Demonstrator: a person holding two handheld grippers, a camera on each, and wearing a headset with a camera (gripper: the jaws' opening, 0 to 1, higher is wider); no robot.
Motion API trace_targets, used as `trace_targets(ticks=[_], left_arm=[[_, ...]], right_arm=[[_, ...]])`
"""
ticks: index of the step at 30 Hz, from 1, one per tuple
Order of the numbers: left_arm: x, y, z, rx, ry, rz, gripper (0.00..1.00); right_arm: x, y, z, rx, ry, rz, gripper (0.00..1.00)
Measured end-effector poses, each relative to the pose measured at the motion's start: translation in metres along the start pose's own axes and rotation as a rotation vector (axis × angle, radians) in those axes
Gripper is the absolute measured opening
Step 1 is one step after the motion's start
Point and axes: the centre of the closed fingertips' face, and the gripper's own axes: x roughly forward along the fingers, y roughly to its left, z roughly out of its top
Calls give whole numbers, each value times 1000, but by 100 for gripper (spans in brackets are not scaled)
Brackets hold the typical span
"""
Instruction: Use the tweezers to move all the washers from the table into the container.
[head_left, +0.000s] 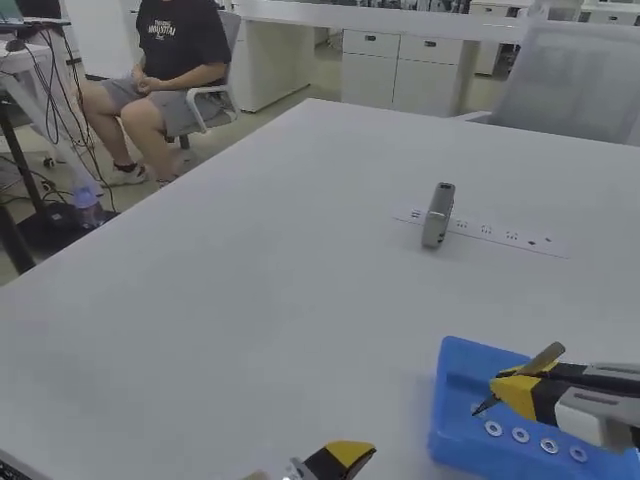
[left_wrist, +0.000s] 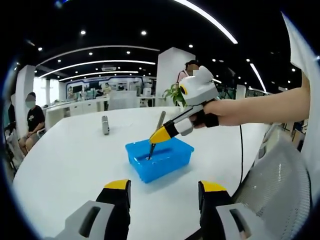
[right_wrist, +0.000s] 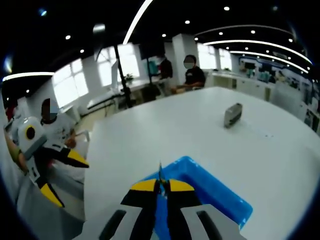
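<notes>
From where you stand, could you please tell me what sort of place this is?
Probably an open-plan office or lab: a big white table with a built-in socket strip, white drawer cabinets behind it, a mesh office chair and long ceiling strip lights.

**Where things sit on your bench**

On the table (head_left: 250, 300), the container (head_left: 447, 400) lies near you at 2 o'clock, with the washers (head_left: 520, 435) in a row inside it. The tweezers (head_left: 540, 358) reach in from the right, tip inside the walls. Farther out at 1 o'clock, a small device (head_left: 438, 213) stands at the left end of a socket strip (head_left: 510, 237). A seated person (head_left: 170, 60) is beyond the table at 10 o'clock.
</notes>
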Motion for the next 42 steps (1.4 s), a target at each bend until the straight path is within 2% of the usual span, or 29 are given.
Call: trace_targets(ticks=[2, 5, 7, 8, 9, 10, 12, 13, 14, 16, 18, 21, 24, 27, 30, 33, 37, 42], left_arm=[[-2, 3, 0, -3, 6, 8, 54], [-1, 0, -2, 11, 18, 3, 54], [-1, -1, 0, 6, 11, -4, 54], [-1, -3, 4, -17, -17, -17, 57], [-1, -4, 10, -73, -53, -33, 60], [-2, -4, 13, -101, -67, -39, 63], [-3, -4, 14, -100, -72, -69, 66], [-3, -3, 12, -120, -66, -79, 66], [-4, -1, 10, -182, -51, -85, 67], [-4, -1, 12, -234, -57, -119, 67], [-4, 0, 14, -220, -46, -123, 64], [-6, -3, 24, -187, -43, -147, 60], [-7, -4, 38, -202, -70, -186, 60], [-7, -1, 52, -203, -82, -215, 59], [-6, 3, 61, -192, -75, -239, 57], [-6, 7, 72, -173, -68, -274, 55], [-5, 12, 80, -129, -45, -307, 51], [-1, 12, 84, -88, -33, -356, 45]], right_arm=[[4, -4, -4, 6, 11, 0, 3], [9, -7, -9, 19, 26, 3, 3], [12, -9, -11, 22, 32, 2, 3], [13, -11, -12, 26, 37, 0, 3], [14, -12, -13, 29, 40, -2, 3], [15, -13, -14, 32, 41, -5, 3], [16, -16, -14, 35, 43, -5, 3], [17, -15, -15, 33, 48, -5, 3], [17, -15, -15, 26, 53, -5, 3], [17, -16, -17, 8, 65, -5, 3], [17, -17, -17, 2, 69, -5, 3], [17, -16, -19, -6, 75, 0, 3], [19, -15, -21, -24, 88, 4, 3], [19, -18, -21, -50, 101, 2, 3], [19, -18, -23, -74, 116, 0, 3], [19, -18, -23, -49, 112, 8, 3], [16, -15, -20, -49, 108, 1, 3], [-1, -1, -14, -69, 92, 6, 3]])
